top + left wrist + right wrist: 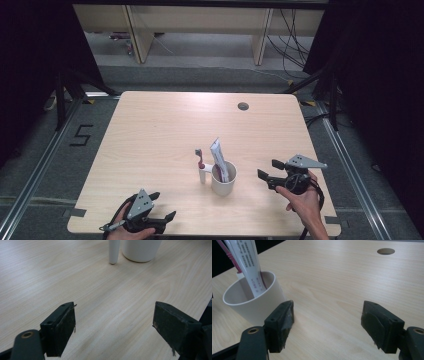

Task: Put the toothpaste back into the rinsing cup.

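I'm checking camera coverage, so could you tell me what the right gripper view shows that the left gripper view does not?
Right gripper view: the inside of the cup, with a tube and a pink toothbrush standing in it, plus the round hole in the table. Its own open jaws rise from the bottom, nothing between them.

Left gripper view: the cup's base and the foot of its handle from the other side, with that gripper's open jaws.

Both share: cup, bare wood, empty open jaws.

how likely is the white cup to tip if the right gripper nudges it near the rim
Fairly likely. The white cup stands upright with a tall toothpaste tube leaning out of it, so weight sits high. It looks like smooth plastic on a smooth table, so a low push would probably slide it instead.
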A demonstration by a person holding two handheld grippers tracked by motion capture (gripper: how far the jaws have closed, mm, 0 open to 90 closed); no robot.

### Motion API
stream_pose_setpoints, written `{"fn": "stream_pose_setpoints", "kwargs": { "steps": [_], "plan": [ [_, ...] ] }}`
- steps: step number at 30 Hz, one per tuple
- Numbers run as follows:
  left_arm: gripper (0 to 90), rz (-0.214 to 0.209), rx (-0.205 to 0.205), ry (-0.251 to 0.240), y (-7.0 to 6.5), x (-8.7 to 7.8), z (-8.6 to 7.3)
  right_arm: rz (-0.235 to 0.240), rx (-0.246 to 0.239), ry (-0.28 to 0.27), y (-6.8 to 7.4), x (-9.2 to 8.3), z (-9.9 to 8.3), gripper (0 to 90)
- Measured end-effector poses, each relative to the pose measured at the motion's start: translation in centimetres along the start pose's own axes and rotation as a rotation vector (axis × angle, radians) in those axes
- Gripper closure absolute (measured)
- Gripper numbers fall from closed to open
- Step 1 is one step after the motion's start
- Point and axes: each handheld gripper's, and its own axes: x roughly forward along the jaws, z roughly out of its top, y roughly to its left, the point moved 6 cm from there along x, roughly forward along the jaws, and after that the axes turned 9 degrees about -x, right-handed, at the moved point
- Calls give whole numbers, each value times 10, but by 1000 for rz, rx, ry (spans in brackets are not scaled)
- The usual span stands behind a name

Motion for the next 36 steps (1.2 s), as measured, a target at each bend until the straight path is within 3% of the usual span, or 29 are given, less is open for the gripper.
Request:
{"fn": "stream_pose_setpoints", "kwargs": {
  "steps": [4,5,7,8,9,10,11,12,13,16,17,18,20,21,23,24,25,27,28,31,32,33,35,36],
  "plan": [
    [179,-5,-15,-5,0,1,0,9,-2,16,-1,-1,-4,273],
    [179,-6,-2,7,0,1,0,1,-9,11,-1,-1,-4,272],
    [179,0,12,7,0,1,0,8,23,14,2,-1,-5,272],
    [179,-12,8,4,-2,1,0,-12,-21,14,-3,-3,-6,272],
    [179,-14,-2,-9,-3,1,1,-4,8,20,0,-3,-7,272],
    [179,-16,-2,-11,-3,1,1,-7,6,22,0,-4,-7,271],
    [179,-15,-8,-18,-3,2,1,-15,-25,14,-3,-5,-7,269],
    [179,-14,-4,-8,-2,1,2,2,33,15,2,-5,-8,269],
    [179,-15,-3,-7,-2,2,2,-9,2,22,-2,-6,-9,269],
    [179,-13,-5,-9,-3,2,2,-8,24,35,-1,-10,-12,267],
    [179,-20,0,-4,-3,2,2,-24,-11,17,-4,-9,-12,267],
    [179,-18,1,-7,-3,3,2,-18,19,25,-2,-10,-13,267],
    [179,-19,1,-6,-4,2,2,-31,-8,21,-5,-11,-14,266],
    [179,-19,0,-10,-4,3,2,-12,15,21,-3,-12,-15,266],
    [179,-22,4,-3,-3,2,2,-21,24,30,-1,-15,-16,266],
    [179,-17,2,-6,-3,2,2,-33,-8,28,-4,-15,-16,266],
    [179,-17,1,-6,-3,3,2,-24,18,33,-2,-17,-17,266],
    [179,-19,4,-5,-4,3,2,-25,13,29,-1,-20,-19,264],
    [179,-20,2,-5,-4,3,2,-23,37,26,1,-20,-19,264],
    [179,-20,17,8,-3,3,2,-36,-2,29,-2,-23,-22,260],
    [179,-20,17,7,-3,3,2,-30,27,41,1,-24,-23,256],
    [179,-21,8,1,-4,3,2,-34,9,35,-1,-25,-24,253],
    [179,-20,17,9,-4,3,2,-35,41,44,2,-27,-26,242],
    [179,-21,18,8,-4,3,2,-43,17,40,-1,-28,-27,232]
  ]
}}
